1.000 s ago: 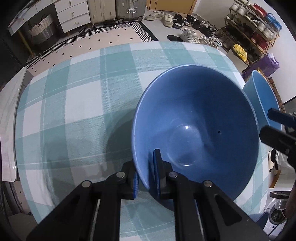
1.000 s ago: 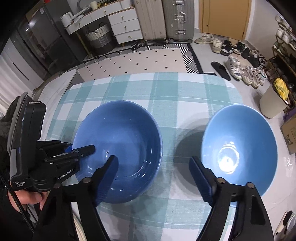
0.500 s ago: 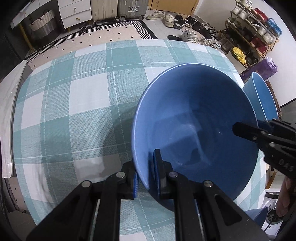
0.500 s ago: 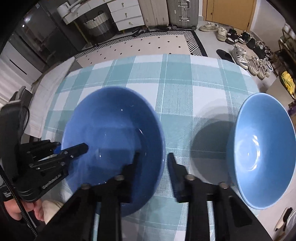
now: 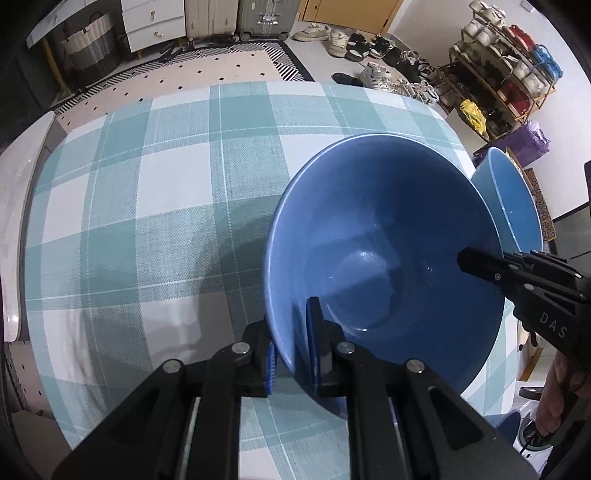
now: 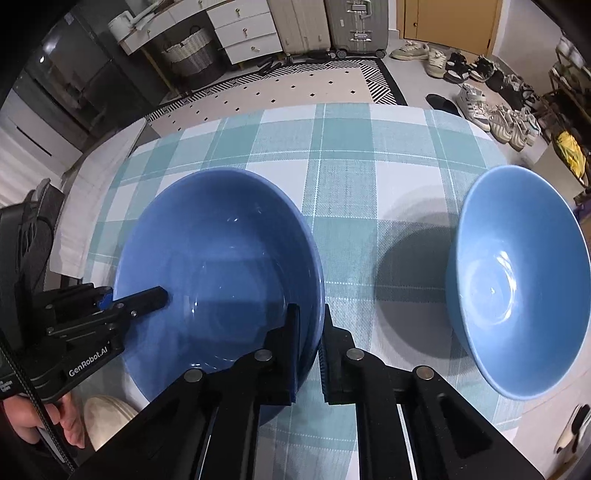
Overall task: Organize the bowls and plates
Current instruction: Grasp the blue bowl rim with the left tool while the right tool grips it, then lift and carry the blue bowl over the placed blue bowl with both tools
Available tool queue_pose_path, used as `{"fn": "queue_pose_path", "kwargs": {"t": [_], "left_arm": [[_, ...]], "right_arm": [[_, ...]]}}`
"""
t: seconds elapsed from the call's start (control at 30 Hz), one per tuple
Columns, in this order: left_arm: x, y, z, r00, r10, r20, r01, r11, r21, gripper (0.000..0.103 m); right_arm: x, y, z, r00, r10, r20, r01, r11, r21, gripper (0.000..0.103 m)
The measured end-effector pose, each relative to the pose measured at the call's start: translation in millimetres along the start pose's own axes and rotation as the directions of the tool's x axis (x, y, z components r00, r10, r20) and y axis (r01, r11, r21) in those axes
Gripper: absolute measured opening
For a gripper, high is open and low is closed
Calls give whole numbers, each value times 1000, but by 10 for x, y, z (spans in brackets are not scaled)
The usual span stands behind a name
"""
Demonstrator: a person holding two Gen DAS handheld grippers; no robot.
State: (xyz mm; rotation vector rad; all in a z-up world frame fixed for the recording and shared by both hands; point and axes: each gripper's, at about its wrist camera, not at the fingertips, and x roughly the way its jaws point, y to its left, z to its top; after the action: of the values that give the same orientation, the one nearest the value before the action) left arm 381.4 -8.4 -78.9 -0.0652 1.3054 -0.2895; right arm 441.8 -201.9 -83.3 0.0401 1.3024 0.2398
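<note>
Teal-checked tablecloth (image 6: 343,155) backed by patterned rug (image 6: 295,85), suitcases (image 6: 332,26), shoes (image 6: 498,114).

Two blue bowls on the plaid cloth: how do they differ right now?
The darker bowl is a deeper blue; the lighter bowl is pale sky blue. The darker bowl has both grippers on its rim: the left gripper and the right gripper, whose jaws have just closed. The lighter bowl stands apart to the right, untouched. Both are glossy, empty, upright, and look alike in shape.
</note>
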Motion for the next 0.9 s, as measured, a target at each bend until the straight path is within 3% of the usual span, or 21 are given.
{"fn": "queue_pose_path", "kwargs": {"t": [0.43,0.9], "left_arm": [[-245,-291,-192,999,8,43,-9,1000,21,12],[-679,-735,-430,995,18,95,-25,996,81,12]], "right_arm": [[-331,-108,-321,1000,9,26,-10,1000,25,8],[-985,-261,-714,995,4,97,-10,998,56,8]]}}
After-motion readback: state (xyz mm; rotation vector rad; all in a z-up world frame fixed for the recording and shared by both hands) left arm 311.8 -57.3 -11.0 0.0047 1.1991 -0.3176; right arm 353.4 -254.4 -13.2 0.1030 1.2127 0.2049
